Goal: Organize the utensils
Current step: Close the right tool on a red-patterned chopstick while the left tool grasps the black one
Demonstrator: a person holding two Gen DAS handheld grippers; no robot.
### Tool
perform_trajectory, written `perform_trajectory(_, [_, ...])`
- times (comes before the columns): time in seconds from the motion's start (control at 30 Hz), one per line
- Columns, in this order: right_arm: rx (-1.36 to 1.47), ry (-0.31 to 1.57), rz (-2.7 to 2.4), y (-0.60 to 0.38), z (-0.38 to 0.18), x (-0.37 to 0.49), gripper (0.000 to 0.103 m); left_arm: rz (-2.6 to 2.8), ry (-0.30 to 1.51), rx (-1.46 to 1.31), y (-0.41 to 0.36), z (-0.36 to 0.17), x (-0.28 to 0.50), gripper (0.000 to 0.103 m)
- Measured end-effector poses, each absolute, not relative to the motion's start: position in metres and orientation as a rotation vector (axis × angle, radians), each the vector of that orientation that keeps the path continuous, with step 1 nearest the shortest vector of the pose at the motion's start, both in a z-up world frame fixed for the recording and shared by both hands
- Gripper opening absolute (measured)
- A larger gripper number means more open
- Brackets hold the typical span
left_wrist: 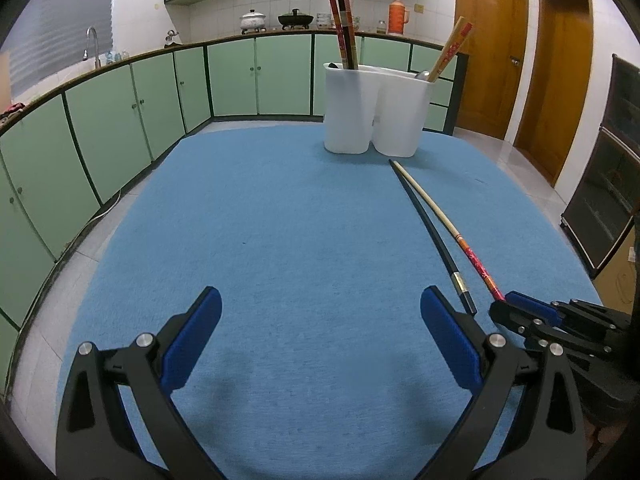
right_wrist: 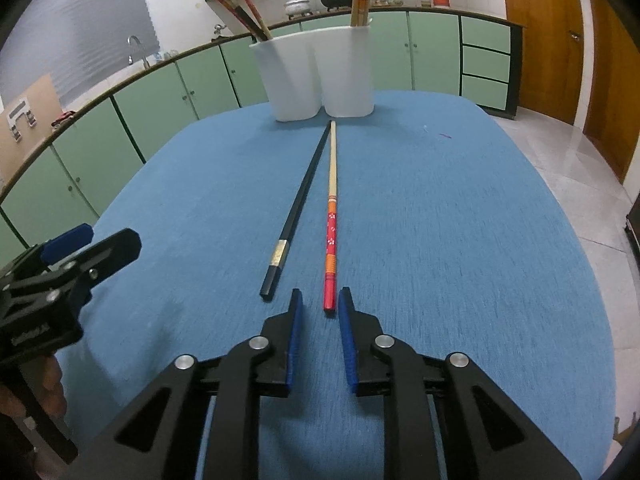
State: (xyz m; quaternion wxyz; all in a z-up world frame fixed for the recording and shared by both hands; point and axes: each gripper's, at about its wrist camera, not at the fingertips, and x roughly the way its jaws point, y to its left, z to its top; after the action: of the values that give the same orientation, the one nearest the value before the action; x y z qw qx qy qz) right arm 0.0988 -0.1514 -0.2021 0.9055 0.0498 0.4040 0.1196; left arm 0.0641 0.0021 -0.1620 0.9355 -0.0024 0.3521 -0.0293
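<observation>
2 loose chopsticks (right_wrist: 331, 216), 1 twin-cup holder (right_wrist: 316, 76), 2 grippers (right_wrist: 319, 305).

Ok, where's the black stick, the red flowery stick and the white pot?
Black chopstick (right_wrist: 298, 200), right wrist view, mid-shaft.
Red flowered wooden chopstick (right_wrist: 331, 236), right wrist view, painted handle.
White plastic two-part holder (left_wrist: 348, 112), left wrist view, left wall.

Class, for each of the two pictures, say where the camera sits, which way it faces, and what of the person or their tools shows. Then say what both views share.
Left wrist: on the left gripper, jaws wide open, facing down across the blue cloth-covered table; the right gripper shows at the right edge.
Right wrist: on the right gripper, jaws narrowly parted, facing the red-patterned wooden chopstick; the left gripper and a hand show.
Shared: black chopstick, white two-compartment holder.
</observation>
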Motion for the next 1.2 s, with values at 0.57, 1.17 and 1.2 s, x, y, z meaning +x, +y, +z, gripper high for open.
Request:
perform_trajectory(0.57, [0.201,0.816,0.159,-0.203,-0.199,0.086,0.005,-0.16,0.763,0.013,-0.06,-0.172,0.07,0.096])
perform_trajectory(1.17, [0.228,0.779,0.174,-0.223,-0.197,0.081,0.006,-0.143,0.879,0.0,-0.09,-0.193,0.089,0.042])
perform_trajectory(1.2, [0.227,0.776,0.174,-0.223,-0.196,0.081,0.006,-0.143,0.878,0.006,-0.091,-0.193,0.088,0.038])
